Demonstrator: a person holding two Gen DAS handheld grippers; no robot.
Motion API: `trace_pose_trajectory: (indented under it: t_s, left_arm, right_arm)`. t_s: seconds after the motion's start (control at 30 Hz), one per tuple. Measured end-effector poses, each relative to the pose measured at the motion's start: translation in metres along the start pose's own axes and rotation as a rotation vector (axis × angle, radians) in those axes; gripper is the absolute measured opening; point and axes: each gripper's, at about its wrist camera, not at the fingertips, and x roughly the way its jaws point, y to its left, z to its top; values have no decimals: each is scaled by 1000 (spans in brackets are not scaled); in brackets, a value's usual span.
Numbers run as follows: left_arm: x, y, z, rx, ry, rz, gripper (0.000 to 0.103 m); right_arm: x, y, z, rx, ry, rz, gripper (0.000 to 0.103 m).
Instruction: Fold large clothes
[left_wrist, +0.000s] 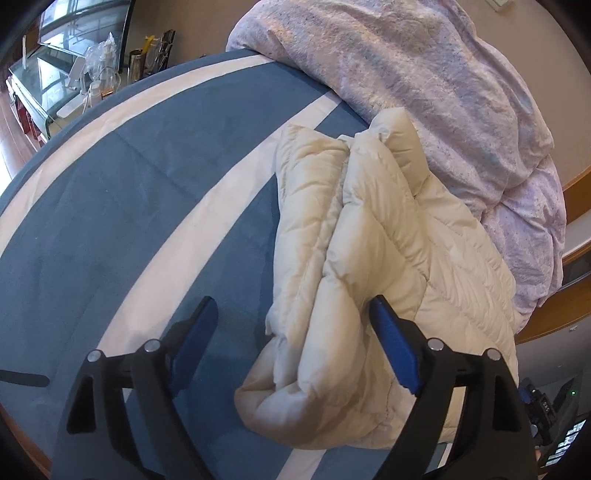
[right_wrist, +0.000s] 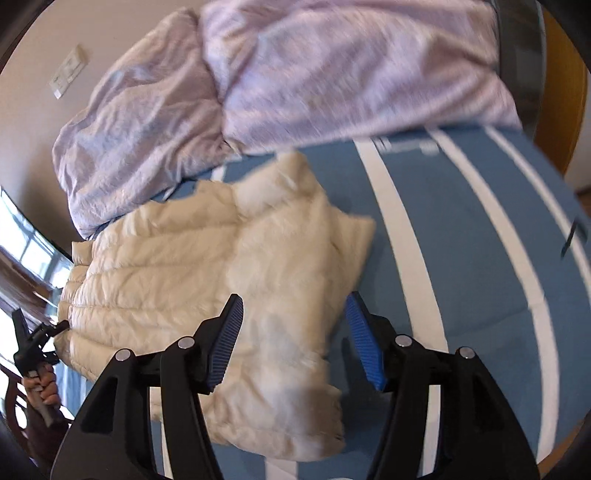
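A cream quilted puffer jacket (left_wrist: 369, 258) lies folded on the blue and white striped bed cover (left_wrist: 110, 229). My left gripper (left_wrist: 291, 314) is open, just above the jacket's near rolled edge, with nothing between its blue pads. In the right wrist view the jacket (right_wrist: 221, 258) lies flat with its sleeve part folded over. My right gripper (right_wrist: 293, 314) is open and hovers over the jacket's near right part, holding nothing. The left gripper also shows in the right wrist view (right_wrist: 55, 326) at the jacket's left edge, held by a hand.
A bunched lilac duvet (left_wrist: 424, 85) lies on the bed behind the jacket, also in the right wrist view (right_wrist: 258, 81). A glass shelf with bottles and clutter (left_wrist: 92, 74) stands beyond the bed's far edge. A wooden bed frame (right_wrist: 561, 110) borders the right.
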Motion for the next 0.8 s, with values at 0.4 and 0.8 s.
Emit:
trace_pose_trajectory:
  t_s: [0.4,0.8]
  left_arm:
    - [7,-5,6,-50,-12,-46,84]
    - [15,-9,9,-74,-18,-98,75]
  right_arm:
    - [31,120,-30,-301,-29,65,48]
    - [83,137,-46,-325,5,-2,47]
